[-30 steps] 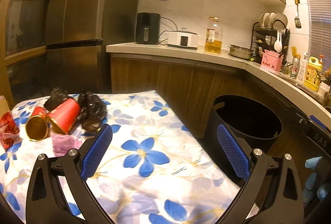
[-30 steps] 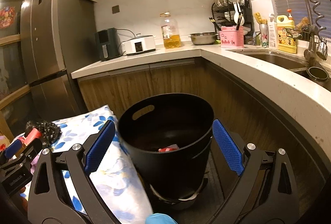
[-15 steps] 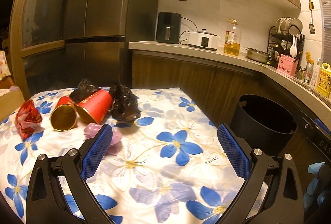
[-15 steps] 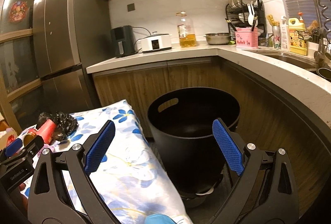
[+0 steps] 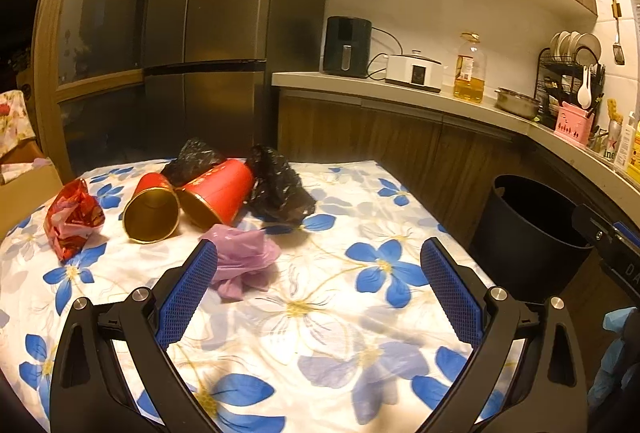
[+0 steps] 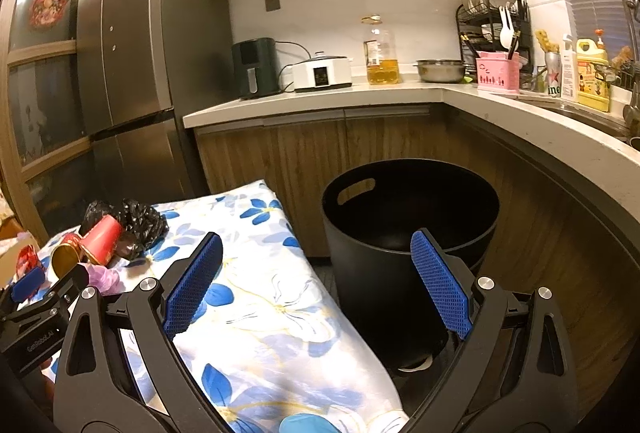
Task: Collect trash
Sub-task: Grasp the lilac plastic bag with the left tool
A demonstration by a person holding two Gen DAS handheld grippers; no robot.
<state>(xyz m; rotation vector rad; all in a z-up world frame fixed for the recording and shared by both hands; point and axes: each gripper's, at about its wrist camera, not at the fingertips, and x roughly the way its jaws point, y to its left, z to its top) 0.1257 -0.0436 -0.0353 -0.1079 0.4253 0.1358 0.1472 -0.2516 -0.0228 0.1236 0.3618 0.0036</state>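
Trash lies on the flowered table: a crumpled purple bag, two red-and-gold cups on their sides, black plastic bags and a red wrapper. My left gripper is open and empty, just right of the purple bag. My right gripper is open and empty, between the table edge and the black bin. The bin also shows in the left wrist view. The trash also shows far left in the right wrist view.
A wooden counter with appliances, an oil bottle and a dish rack wraps behind and to the right of the bin. A tall fridge stands behind the table. A cardboard box sits at the table's left.
My left gripper has swung left from the bin toward the trash pile. My right gripper has pulled back and up from over the bin; its inside no longer shows.
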